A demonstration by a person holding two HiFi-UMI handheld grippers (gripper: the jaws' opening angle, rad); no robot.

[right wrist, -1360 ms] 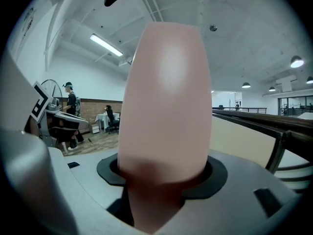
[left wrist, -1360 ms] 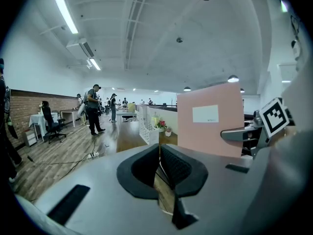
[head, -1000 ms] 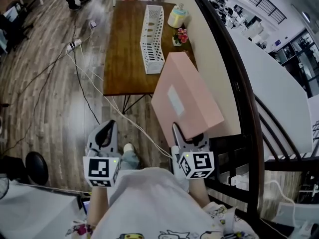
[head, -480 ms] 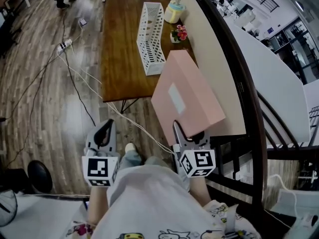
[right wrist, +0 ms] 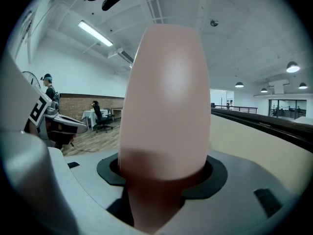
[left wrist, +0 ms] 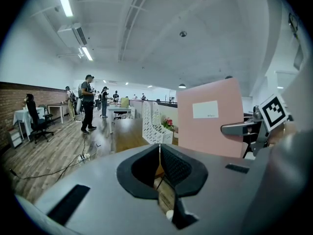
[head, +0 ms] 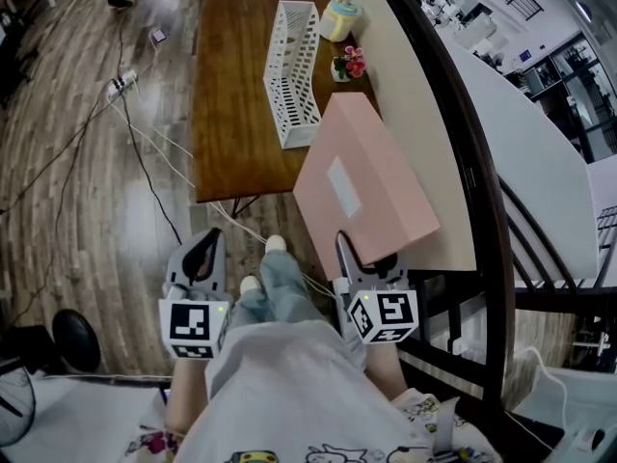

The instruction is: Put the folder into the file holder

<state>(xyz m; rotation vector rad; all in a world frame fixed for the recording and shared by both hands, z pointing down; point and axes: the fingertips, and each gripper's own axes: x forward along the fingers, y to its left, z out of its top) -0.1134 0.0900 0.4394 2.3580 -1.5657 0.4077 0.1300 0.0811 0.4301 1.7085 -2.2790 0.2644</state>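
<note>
A pink folder (head: 362, 189) with a white label is held up in the air, my right gripper (head: 366, 258) shut on its near edge. In the right gripper view the pink folder (right wrist: 164, 102) fills the middle, clamped between the jaws. The white perforated file holder (head: 292, 70) stands on the brown wooden table (head: 231, 123) ahead, well beyond the folder. My left gripper (head: 201, 257) hangs at the lower left, shut with nothing in it. In the left gripper view the file holder (left wrist: 154, 129) and the pink folder (left wrist: 210, 119) show ahead, past my left gripper (left wrist: 160, 153).
A yellow-and-teal container (head: 342, 17) and a small pot of pink flowers (head: 346, 67) sit at the table's right side. White cables (head: 145, 143) and a power strip (head: 123, 83) lie on the wooden floor. A dark railing (head: 463, 162) runs along the right. The person's foot (head: 275, 246) shows below.
The table and file holder have drawn a little closer in the head view. The person's leg has stepped forward. Both grippers keep their hold and stance.
</note>
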